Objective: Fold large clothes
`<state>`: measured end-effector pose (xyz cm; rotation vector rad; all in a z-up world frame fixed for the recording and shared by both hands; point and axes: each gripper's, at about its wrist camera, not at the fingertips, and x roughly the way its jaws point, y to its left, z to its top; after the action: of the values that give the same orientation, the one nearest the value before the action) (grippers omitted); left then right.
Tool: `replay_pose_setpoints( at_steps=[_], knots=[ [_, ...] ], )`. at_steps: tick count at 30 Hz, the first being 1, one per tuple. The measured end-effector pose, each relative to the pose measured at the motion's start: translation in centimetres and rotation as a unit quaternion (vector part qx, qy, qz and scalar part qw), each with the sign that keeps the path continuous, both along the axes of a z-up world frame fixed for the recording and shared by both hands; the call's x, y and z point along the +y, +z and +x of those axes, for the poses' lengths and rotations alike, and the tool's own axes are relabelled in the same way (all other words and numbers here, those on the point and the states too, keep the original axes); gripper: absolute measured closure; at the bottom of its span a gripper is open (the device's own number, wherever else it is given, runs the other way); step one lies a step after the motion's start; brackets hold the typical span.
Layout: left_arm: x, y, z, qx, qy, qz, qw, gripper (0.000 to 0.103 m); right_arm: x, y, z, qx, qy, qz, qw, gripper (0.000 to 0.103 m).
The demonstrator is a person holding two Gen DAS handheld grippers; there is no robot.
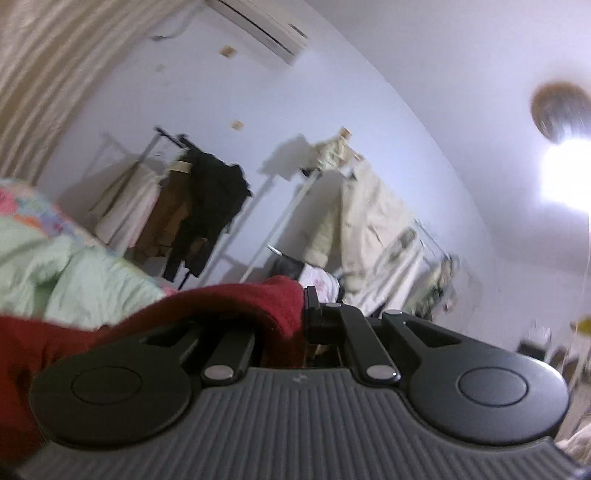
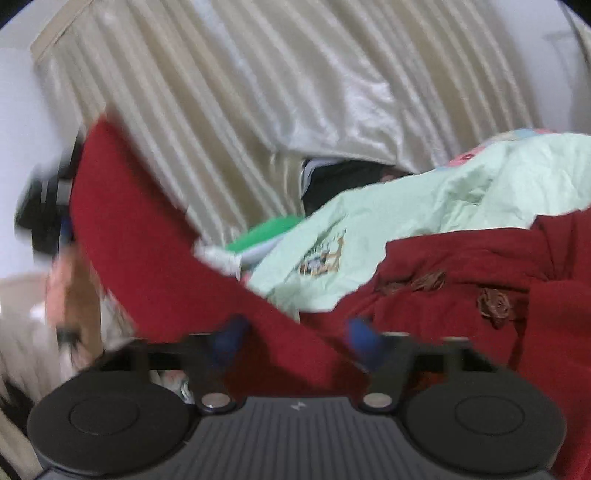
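Observation:
A large dark red garment (image 2: 461,302) with brown fabric rosettes lies on the bed. A band of it (image 2: 147,236) stretches up to the left toward the other gripper (image 2: 48,206), seen blurred at the far left. My right gripper (image 2: 295,336) has blue fingertips (image 2: 364,341) spread apart, with the red cloth passing between them. In the left wrist view, my left gripper (image 1: 295,314) is shut on the red garment (image 1: 229,310), whose edge bunches over the jaws and hides the left finger.
A pale green quilt (image 2: 443,206) covers the bed behind the garment. Cream curtains (image 2: 258,92) hang beyond. Clothes racks (image 1: 192,206) with dark and beige garments stand by the wall, under an air conditioner (image 1: 258,26). A ceiling lamp (image 1: 565,166) glares.

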<state>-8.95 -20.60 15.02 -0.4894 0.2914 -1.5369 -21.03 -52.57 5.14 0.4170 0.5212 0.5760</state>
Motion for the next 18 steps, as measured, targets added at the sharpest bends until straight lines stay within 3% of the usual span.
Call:
replay_pose_setpoints(
  at_steps=[3, 5, 6, 7, 8, 9, 10, 13, 14, 16, 18],
  knots=[
    [-4.6, 2.6, 1.6, -0.044, -0.027, 0.0, 0.9987, 0.099, -3.0, 0.3, -1.8, -0.029, -0.071, 0.067, 0.995, 0.1],
    [-9.5, 4.1, 3.6, -0.055, -0.082, -0.009, 0.9951, 0.097, -5.2, 0.8, -3.5, -0.05, -0.12, 0.097, 0.987, 0.1],
    [-12.3, 3.9, 5.1, -0.039, -0.095, 0.008, 0.9947, 0.086, -5.9, 0.8, -3.8, -0.055, -0.13, 0.107, 0.984, 0.1],
    [-15.4, 3.2, 6.7, -0.013, -0.091, 0.042, 0.9949, 0.059, -7.1, 0.7, -4.6, -0.057, -0.157, 0.121, 0.978, 0.1],
    [-18.5, 1.8, 8.6, 0.024, -0.079, 0.084, 0.993, 0.045, -8.1, 0.4, -5.2, -0.051, -0.182, 0.129, 0.974, 0.1],
    [-21.2, -0.5, 10.4, 0.071, -0.05, 0.14, 0.9863, 0.038, -8.9, 0.1, -5.5, -0.041, -0.201, 0.131, 0.97, 0.1],
    [-23.2, -3.1, 12.0, 0.116, -0.012, 0.198, 0.9732, 0.039, -9.5, -0.4, -5.8, -0.026, -0.222, 0.131, 0.966, 0.1],
    [-25.7, -11.1, 15.1, 0.214, 0.073, 0.331, 0.916, 0.04, -10.3, -2.4, -5.8, 0.044, -0.274, 0.118, 0.954, 0.094],
    [-25.5, -13.0, 15.4, 0.226, 0.079, 0.356, 0.9033, 0.04, -10.5, -3.0, -5.8, 0.059, -0.286, 0.114, 0.95, 0.092],
    [-24.3, -15.7, 15.3, 0.234, 0.075, 0.386, 0.8891, 0.04, -10.4, -4.6, -6.1, 0.088, -0.301, 0.117, 0.942, 0.088],
    [-22.6, -16.4, 14.8, 0.224, 0.062, 0.384, 0.8936, 0.038, -10.0, -5.3, -6.7, 0.101, -0.301, 0.126, 0.94, 0.073]
  ],
)
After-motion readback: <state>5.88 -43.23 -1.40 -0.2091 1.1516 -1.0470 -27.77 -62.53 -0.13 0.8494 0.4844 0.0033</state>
